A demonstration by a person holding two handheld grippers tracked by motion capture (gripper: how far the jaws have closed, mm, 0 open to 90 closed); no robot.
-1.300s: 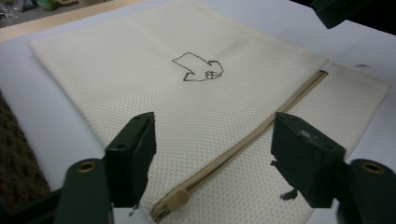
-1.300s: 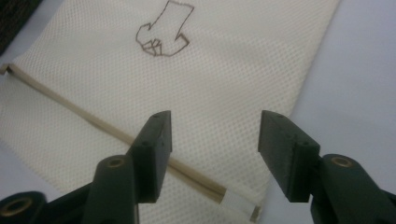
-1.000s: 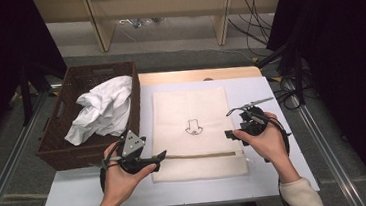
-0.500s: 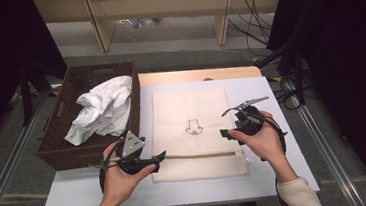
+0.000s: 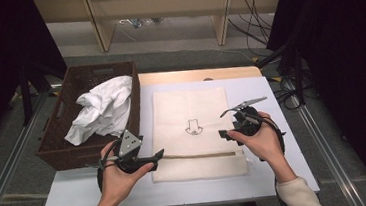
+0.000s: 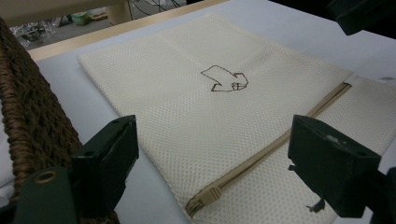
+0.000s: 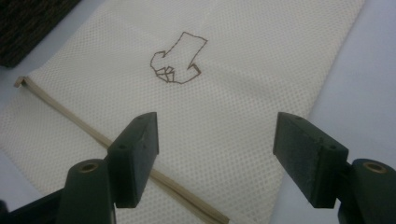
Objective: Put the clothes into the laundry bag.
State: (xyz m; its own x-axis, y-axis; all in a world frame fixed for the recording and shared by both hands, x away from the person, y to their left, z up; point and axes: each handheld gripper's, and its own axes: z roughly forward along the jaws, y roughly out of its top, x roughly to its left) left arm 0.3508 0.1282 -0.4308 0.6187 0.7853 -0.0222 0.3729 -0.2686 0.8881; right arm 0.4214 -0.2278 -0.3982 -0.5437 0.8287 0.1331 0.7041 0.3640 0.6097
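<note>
Two open hand-held grippers over one mesh bag on the desk.

High view gives us what the gripper views don't: the whole cream mesh bag (image 5: 193, 132) flat on the white desk (image 5: 277, 175), w/ a brown wicker basket (image 5: 54, 149) at its left edge holding one white cloth (image 5: 101, 112). Left gripper view adds the zipper pull (image 6: 205, 198) at the near end of the tan zipper (image 6: 280, 142); right gripper view shows the stitched arrow mark (image 7: 180, 58) close up. Left hand-held gripper (image 5: 158, 157) sits at the bag's left edge by the zipper end, jaws apart, nothing between them. Right hand-held gripper (image 5: 226, 135) hovers over the bag's right side above the zipper line; its jaws have just been closing a bit but stand open, not touching the bag. Count: 2 grippers, 1 bag, 1 basket, 1 cloth.
</note>
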